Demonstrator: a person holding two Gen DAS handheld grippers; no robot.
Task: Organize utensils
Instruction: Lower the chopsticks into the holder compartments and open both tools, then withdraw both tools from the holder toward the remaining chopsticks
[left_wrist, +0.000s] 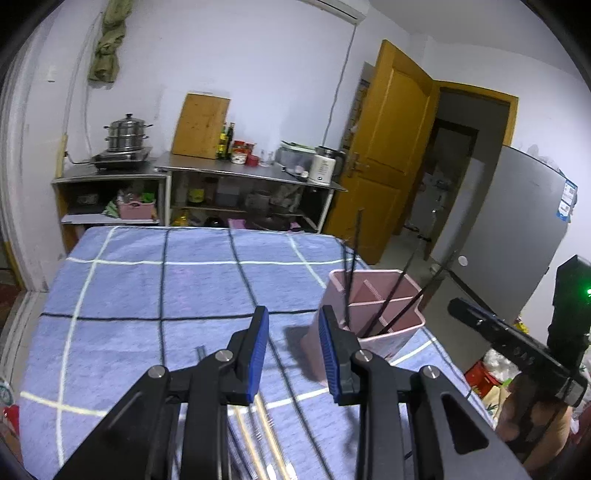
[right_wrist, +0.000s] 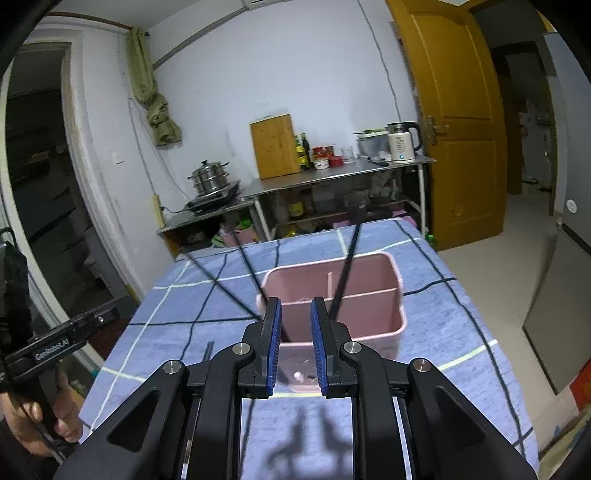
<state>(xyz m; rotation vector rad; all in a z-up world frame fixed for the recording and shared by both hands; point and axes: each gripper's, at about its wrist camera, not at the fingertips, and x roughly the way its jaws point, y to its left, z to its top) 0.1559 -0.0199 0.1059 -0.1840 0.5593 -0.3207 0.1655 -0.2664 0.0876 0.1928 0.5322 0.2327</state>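
Observation:
A pink divided utensil holder (left_wrist: 380, 317) stands on the blue checked tablecloth (left_wrist: 155, 288), at the right in the left wrist view and centred in the right wrist view (right_wrist: 369, 314). Several black chopsticks (left_wrist: 352, 273) lean in it (right_wrist: 345, 273). My left gripper (left_wrist: 293, 317) is open and empty, just left of the holder, above loose chopsticks (left_wrist: 266, 421) lying on the cloth. My right gripper (right_wrist: 295, 306) is open and empty, over the holder's near edge.
A steel counter (left_wrist: 240, 170) with a steamer pot (left_wrist: 125, 133), cutting board, bottles and kettle stands behind the table. An open wooden door (left_wrist: 384, 155) and a grey fridge (left_wrist: 509, 229) are at the right. The other handle shows at the left (right_wrist: 55, 343).

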